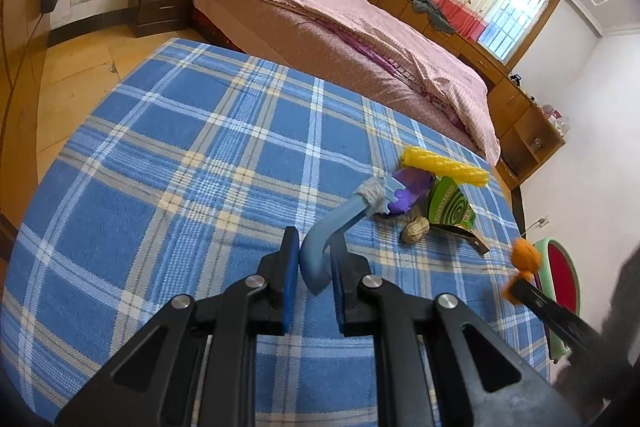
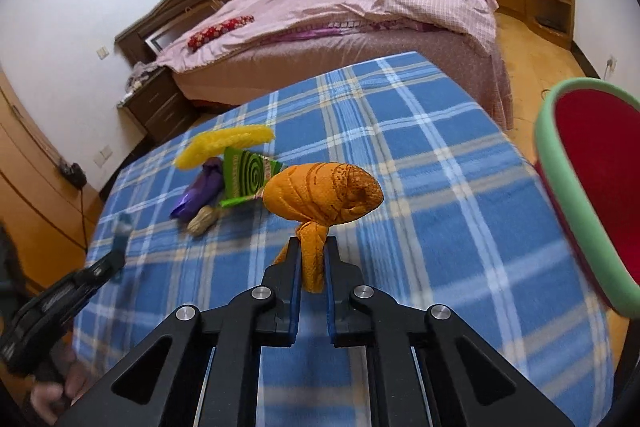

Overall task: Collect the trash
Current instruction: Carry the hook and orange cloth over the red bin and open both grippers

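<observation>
Orange cloth point(image 2: 324, 193) pinched in right hand-held gripper point(image 2: 313, 259) (left hand-held gripper point(image 1: 316, 259) clamps blue brush point(image 1: 320, 247)).

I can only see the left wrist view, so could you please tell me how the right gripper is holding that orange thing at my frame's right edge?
Observer: The right gripper is shut on the narrow tail of the orange knotted cloth bundle; the bulb sticks out beyond the fingertips.
Operator: Thank you. Is the bundle over the bin?
Observer: No, it hangs above the blue plaid blanket; the red bin with a green rim is off to its right.
Operator: Does anything show inside the bin?
Observer: Only a bare red inner wall shows; its bottom is out of frame.
</observation>
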`<state>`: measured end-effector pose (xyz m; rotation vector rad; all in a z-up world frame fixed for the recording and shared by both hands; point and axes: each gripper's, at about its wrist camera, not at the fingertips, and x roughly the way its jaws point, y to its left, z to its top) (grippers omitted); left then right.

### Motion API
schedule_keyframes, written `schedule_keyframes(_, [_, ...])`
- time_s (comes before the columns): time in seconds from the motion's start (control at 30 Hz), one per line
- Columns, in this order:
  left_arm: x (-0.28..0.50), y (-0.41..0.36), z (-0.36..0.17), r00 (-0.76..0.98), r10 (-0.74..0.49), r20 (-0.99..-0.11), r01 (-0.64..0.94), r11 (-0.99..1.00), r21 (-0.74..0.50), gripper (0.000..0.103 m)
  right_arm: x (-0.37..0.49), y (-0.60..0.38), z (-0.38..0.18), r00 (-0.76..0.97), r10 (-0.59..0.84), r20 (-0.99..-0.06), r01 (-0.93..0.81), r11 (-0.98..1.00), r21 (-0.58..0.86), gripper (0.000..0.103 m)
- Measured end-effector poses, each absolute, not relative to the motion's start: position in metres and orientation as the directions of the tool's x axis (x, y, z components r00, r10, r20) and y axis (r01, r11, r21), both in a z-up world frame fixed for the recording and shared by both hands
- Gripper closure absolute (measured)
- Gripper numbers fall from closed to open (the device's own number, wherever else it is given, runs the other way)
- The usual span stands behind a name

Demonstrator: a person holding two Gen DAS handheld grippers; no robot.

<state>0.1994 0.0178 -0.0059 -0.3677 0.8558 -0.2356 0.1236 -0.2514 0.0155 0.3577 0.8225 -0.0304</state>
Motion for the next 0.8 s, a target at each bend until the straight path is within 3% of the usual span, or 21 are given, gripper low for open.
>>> schedule_keyframes(0.23, [0.201, 0.013, -0.006, 0.638, -0.335, -0.694, 0.064, 0.921, -0.385, 0.088, 0.067, -0.27, 0.028, 0.711, 0.098, -0.696, 0.182, 0.931, 0.317, 0.094])
schedule_keyframes(0.8, [0.134, -0.049, 0.042, 0.595, -0.469, -0.652, 0.237, 0.878, -0.416, 0.088, -0.02, -0.34, 0.034, 0.767, 0.034, -0.641, 0.273, 0.887, 0.374, 0.094])
